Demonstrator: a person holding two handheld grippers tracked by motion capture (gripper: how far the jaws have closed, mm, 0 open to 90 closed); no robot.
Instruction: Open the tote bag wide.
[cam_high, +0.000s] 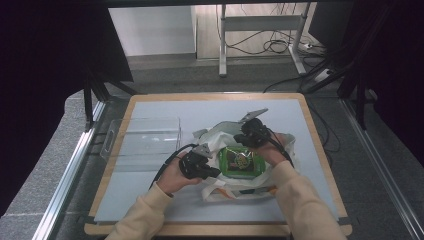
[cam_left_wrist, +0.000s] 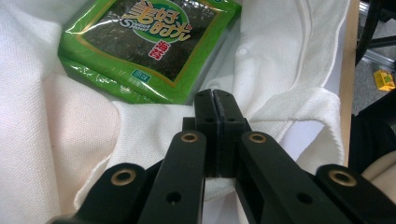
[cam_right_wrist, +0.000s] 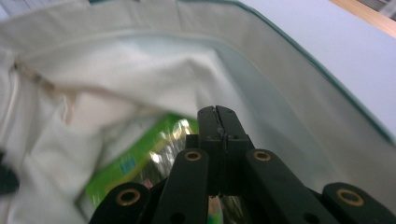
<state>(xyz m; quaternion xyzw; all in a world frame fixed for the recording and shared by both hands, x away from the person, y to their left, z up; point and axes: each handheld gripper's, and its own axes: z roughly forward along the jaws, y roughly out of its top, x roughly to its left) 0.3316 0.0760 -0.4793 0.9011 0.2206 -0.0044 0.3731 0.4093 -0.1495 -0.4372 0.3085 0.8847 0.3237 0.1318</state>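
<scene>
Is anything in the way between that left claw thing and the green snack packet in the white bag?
Nothing solid. The left gripper, jaws shut, is pinching a fold of the white cloth bag. The green seaweed packet lies just beyond the fold in the open bag, its face uncovered.

I'm working in what looks like a lab recording booth: black curtains (cam_high: 45, 55) hang left and right, a wood-edged table (cam_high: 320, 150) sits between metal rails (cam_high: 70, 170), and loose cables (cam_high: 272, 45) trail under a far desk frame (cam_high: 260, 30).
</scene>
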